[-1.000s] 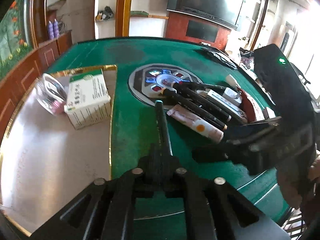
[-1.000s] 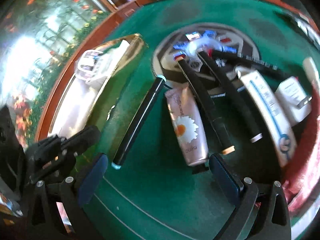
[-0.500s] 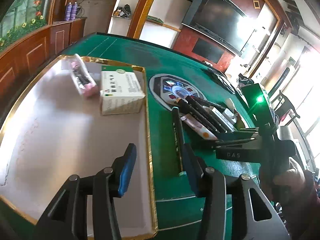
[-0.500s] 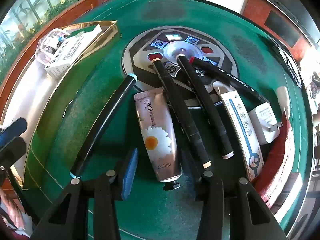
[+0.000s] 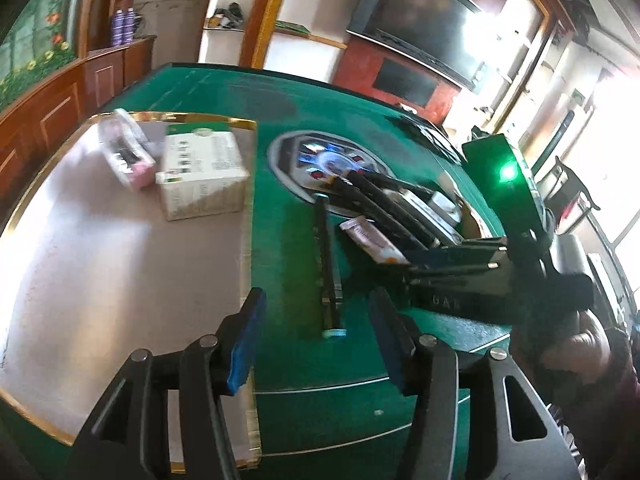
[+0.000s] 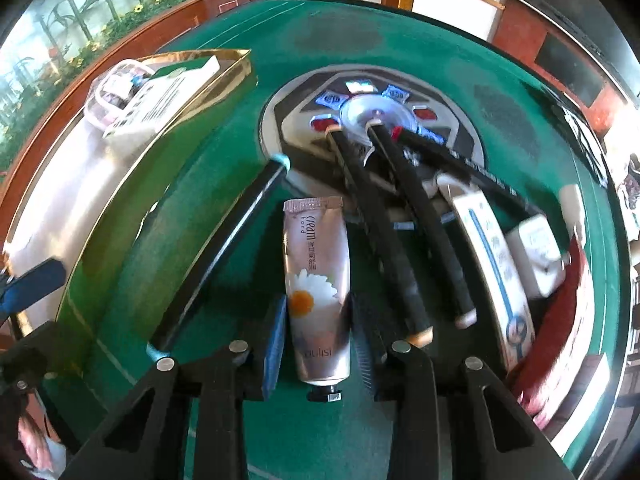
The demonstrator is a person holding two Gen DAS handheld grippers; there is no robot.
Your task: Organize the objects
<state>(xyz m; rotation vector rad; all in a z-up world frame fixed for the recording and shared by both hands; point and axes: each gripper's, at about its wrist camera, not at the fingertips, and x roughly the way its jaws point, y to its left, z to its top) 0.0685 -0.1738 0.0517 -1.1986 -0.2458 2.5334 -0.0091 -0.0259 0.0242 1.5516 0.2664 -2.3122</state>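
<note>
1. Here we read "cream hand" on the daisy-printed hand cream tube (image 6: 318,288), lying on the green table (image 6: 248,432) at 6 o'clock in the right view.
2. Our right gripper (image 6: 316,344) brackets it, pads just beside the tube; grip unclear.
3. Our left gripper (image 5: 316,344) gapes wide, empty, with the black marker (image 5: 328,264) at 12 o'clock beside the gold-rimmed tray (image 5: 120,280).

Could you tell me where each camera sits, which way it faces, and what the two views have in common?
Left wrist: rides the open left hand-held gripper, looking forward over the gold-rimmed tray and green table; the right hand-held gripper and the person's hand show at right.
Right wrist: rides the right hand-held gripper, looking down along the hand cream tube between its fingers; the left gripper's blue pad shows at far left.
Shared: tray, white box, long black pen, cream tube.
</note>
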